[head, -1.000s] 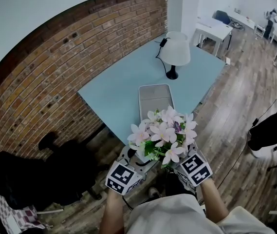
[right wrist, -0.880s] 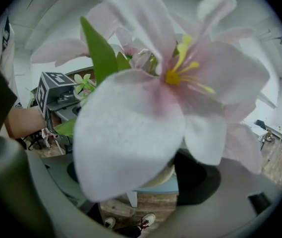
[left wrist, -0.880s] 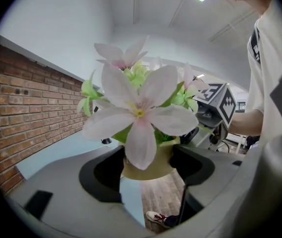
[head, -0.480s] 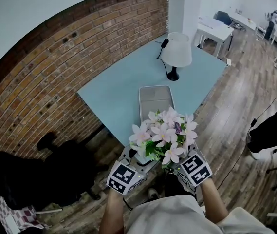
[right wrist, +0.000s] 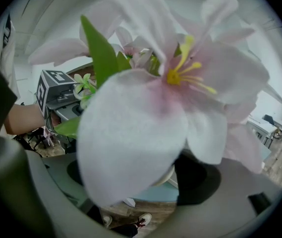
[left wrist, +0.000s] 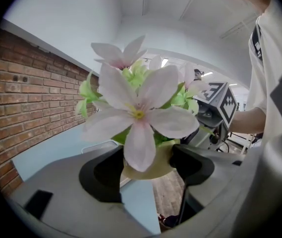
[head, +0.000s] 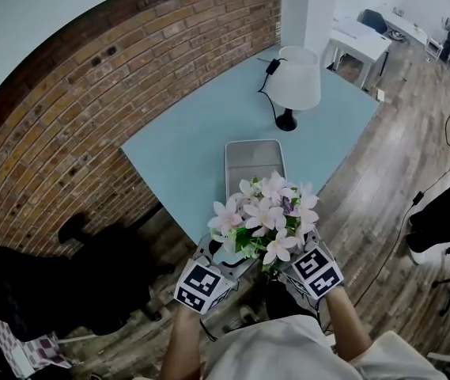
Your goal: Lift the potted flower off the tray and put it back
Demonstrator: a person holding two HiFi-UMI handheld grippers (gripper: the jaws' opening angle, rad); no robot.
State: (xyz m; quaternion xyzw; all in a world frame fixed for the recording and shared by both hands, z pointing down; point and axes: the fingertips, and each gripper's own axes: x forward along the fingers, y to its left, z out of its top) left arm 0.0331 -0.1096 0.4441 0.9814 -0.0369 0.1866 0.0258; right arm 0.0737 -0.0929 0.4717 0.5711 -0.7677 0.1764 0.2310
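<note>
Office: white desks [head: 361, 43], swivel chair [head: 373, 20], brick wall [head: 90, 101].

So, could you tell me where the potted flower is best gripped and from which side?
Take the pot by its round wall under the rim, coming in level from opposite sides. The flowers spread wide over the top, so a grasp from above would likely crush them. Both pairs of jaws hold it that way.

One potted flower [head: 264, 216], one tray [head: 254, 158], one lamp [head: 297, 81].
</note>
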